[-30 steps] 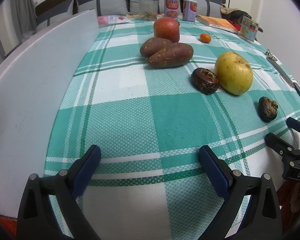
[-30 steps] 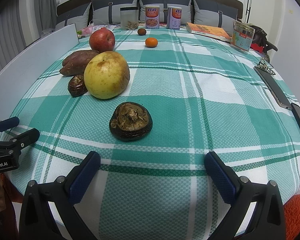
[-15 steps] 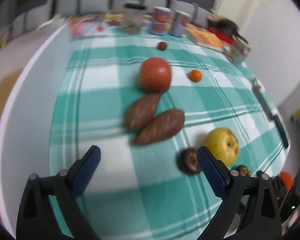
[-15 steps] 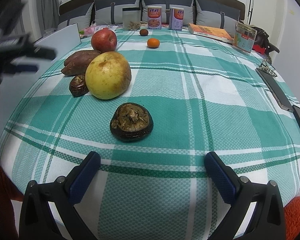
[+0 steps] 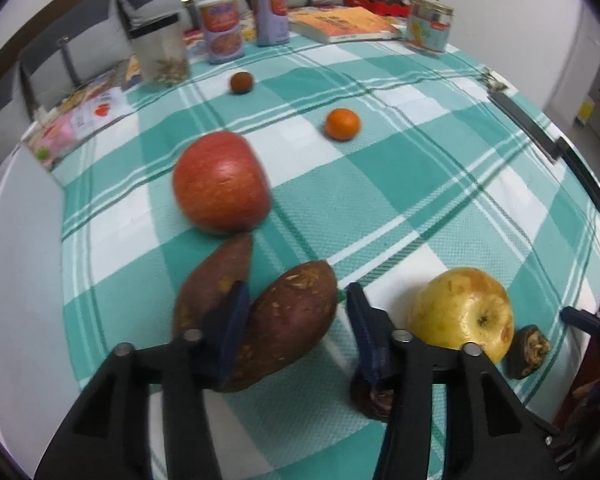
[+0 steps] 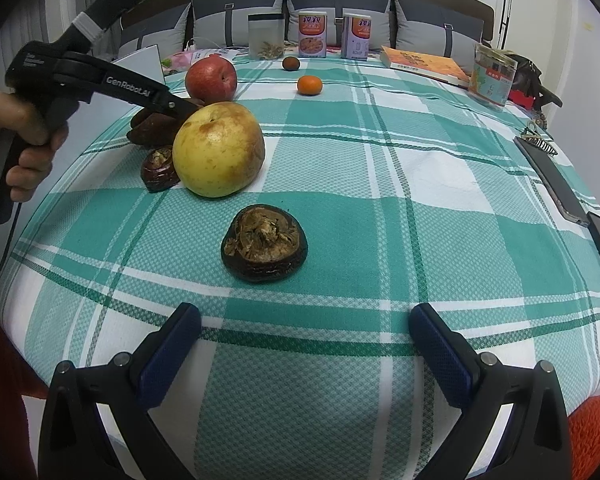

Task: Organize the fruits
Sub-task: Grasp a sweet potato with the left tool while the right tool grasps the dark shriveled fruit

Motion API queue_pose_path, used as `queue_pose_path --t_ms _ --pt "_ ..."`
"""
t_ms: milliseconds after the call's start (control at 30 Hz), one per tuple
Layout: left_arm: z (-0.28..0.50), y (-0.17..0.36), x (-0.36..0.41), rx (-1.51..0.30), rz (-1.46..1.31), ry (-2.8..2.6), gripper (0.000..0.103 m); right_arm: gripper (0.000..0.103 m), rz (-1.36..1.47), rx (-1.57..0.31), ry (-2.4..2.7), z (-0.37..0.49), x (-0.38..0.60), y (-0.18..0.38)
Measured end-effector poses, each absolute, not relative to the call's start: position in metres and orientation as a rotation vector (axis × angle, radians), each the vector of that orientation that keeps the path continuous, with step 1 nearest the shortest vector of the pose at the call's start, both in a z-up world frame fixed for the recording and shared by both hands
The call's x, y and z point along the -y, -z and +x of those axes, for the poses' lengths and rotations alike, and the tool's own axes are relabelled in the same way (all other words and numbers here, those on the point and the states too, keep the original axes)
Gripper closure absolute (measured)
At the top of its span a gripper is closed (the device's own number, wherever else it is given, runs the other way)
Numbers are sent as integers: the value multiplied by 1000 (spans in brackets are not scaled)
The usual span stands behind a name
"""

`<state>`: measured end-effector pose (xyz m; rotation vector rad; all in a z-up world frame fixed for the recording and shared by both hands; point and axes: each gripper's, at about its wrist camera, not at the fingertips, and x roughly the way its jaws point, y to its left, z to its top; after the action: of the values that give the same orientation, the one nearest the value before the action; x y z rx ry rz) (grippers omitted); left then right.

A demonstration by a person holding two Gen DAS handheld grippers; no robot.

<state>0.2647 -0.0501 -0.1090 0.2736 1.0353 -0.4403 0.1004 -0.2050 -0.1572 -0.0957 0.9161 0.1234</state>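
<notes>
Right wrist view reads "GenRobot.AI" on my left claw [image 6: 188,110], spread around a sweet potato [image 5: 288,328]; my right claw [image 6: 304,354] gapes empty.

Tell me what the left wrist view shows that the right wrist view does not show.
Only the left wrist view shows the left hand-held gripper open around the nearer sweet potato, one finger in the gap between both potatoes.

Only the right wrist view shows the hand that holds that tool, and the right hand-held gripper open.

Both show the red apple, yellow pear, small orange and checked cloth.
</notes>
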Motion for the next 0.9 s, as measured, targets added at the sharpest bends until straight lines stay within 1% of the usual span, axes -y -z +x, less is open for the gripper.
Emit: queue_pose_path --t_ms 33,67,200,267,333,367,400,500,633,767,900 --pt "264 110 52 -1043 290 455 41 0 -96 -916 -123 100 205 157" --pt "264 111 55 -1047 322 463 40 0 -96 -916 -123 101 205 157" --pt "268 115 61 -1086 405 467 40 0 -96 -916 -124 101 205 157" --pt "272 123 64 -1161 473 428 43 0 -96 -915 -124 101 205 157" --pt "272 127 62 -1206 475 417 51 0 -96 -916 -123 101 205 157" --pt "273 126 57 -1219 436 413 60 0 -96 -916 -123 101 205 157" --pt "275 126 52 -1234 405 408 63 0 -96 -915 -123 101 205 157" --pt "283 126 35 -1261 251 406 63 0 -96 -915 -123 101 205 157" --pt "276 123 17 -1246 164 339 64 0 -96 -915 -124 101 205 157" --pt "233 114 -16 -1246 6 277 64 0 -96 -915 -125 101 205 157" --pt "181 116 -43 -1239 -73 206 64 0 -95 -913 -125 101 204 157"
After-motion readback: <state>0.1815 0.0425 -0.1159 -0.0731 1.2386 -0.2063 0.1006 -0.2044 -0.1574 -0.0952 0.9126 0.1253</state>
